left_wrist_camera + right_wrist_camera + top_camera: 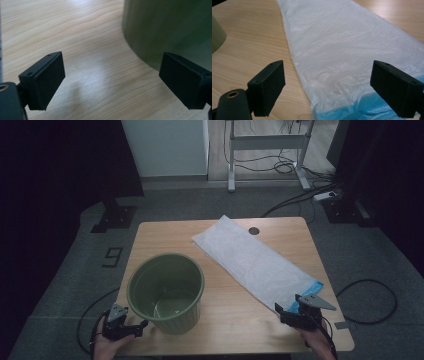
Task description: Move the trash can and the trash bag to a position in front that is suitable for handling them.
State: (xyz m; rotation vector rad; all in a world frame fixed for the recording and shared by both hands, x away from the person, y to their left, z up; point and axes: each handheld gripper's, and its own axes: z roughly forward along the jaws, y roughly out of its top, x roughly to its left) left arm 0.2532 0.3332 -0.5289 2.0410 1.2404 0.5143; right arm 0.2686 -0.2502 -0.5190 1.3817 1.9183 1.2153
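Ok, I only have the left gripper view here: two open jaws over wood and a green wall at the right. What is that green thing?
Observer: A green plastic bin, upright on the table, with the left gripper beside its base.
Operator: Anything inside it?
Observer: No liner; the high view shows its bare bottom.
Operator: Where is the other hand?
Observer: At the table's near right corner, where the right gripper hangs open over the blue-edged end of a flat white plastic bag.
Operator: Does the bag touch the bin?
Observer: No, bare wood lies between them.
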